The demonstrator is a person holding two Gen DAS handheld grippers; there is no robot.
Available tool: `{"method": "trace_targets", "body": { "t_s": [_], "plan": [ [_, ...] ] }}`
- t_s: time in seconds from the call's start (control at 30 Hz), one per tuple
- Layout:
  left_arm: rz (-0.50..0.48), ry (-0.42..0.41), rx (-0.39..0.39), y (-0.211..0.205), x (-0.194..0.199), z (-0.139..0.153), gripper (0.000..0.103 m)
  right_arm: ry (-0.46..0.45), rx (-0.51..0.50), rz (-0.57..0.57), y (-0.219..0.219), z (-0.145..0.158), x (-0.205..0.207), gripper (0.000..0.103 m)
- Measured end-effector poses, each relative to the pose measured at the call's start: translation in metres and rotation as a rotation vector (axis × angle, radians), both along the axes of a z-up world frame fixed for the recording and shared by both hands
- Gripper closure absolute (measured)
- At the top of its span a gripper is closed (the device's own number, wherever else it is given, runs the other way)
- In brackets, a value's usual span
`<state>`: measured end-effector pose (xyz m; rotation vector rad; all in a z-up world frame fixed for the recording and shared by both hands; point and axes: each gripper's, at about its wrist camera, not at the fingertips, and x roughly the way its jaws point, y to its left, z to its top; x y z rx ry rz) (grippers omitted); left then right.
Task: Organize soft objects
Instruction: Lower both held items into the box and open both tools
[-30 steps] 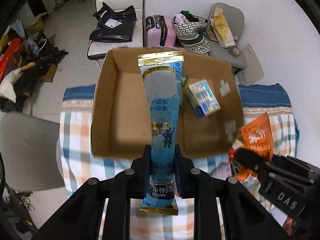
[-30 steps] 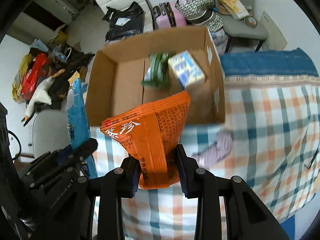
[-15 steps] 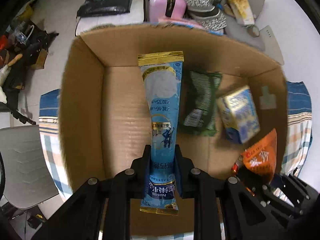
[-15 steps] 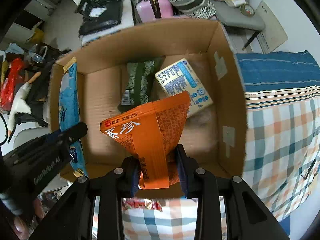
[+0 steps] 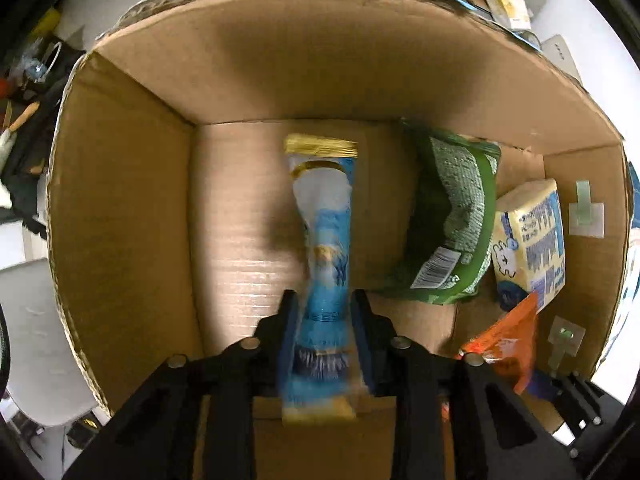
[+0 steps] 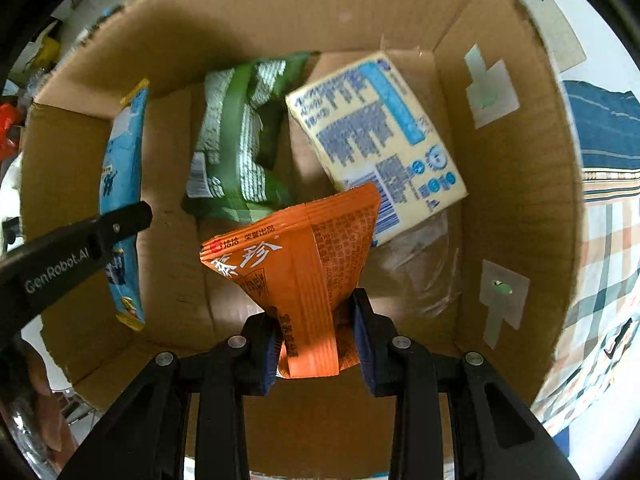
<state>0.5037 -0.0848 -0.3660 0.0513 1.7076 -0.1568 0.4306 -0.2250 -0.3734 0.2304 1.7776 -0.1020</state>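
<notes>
Two soft packs already lie on the floor of the cardboard box [image 5: 120, 208]: a green bag [image 5: 452, 220] ahead and to the right of my left tongs [image 5: 323, 316], and a pale yellow-and-blue pack [image 6: 376, 140] beyond my right tongs [image 6: 316, 332], leaning toward the box's right wall. I judge the task partly done, with two more items arriving right now. Whether anything is left outside the box I cannot tell from here; the cardboard fills both views.

My left tongs point almost straight down into the box, over its left half. The long blue pouch [image 5: 326, 240] sits between the jaws, and they are opening; the pouch's lower end is blurred in the left view, so I read it as just slipping free. From the right wrist view the same pouch hangs close to the left wall, reaching down toward the floor.

My right tongs point steeply down as well, tilted slightly off vertical, over the right half. They are clenched on the narrow end of the orange snack bag [image 6: 296, 256], whose wide end fans out ahead of the jaws, above the gap between the green bag and the yellow-and-blue pack. It has not been let go yet.

The two tongs stand side by side inside the box, not touching.
</notes>
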Motion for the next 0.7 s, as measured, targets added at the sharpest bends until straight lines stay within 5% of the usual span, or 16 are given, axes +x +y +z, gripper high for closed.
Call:
{"method": "trace_targets", "body": {
  "t_s": [0.1,0.2,0.3,0.47,0.6,0.7],
  "plan": [
    [0.009,0.008,-0.001,0.000,0.000,0.002,0.070,0.023,0.003,0.025,0.005,-0.005,0.001,0.063],
    [0.011,0.000,-0.006,0.001,-0.005,0.010,0.068,0.013,0.003,0.034,0.006,-0.003,0.001,0.040],
    [0.023,-0.033,-0.015,0.004,-0.012,0.025,0.057,-0.009,-0.008,0.045,0.009,0.006,-0.001,0.032],
    [0.048,-0.093,-0.029,0.021,-0.032,0.052,0.016,-0.049,-0.013,0.061,0.007,0.027,-0.002,0.018],
    [0.050,-0.163,-0.008,0.030,-0.059,0.074,0.014,-0.090,-0.021,0.082,0.009,0.044,-0.011,0.002],
    [0.063,-0.215,-0.014,0.036,-0.073,0.087,0.008,-0.135,-0.029,0.078,0.010,0.057,-0.023,0.000]
  ]
}}
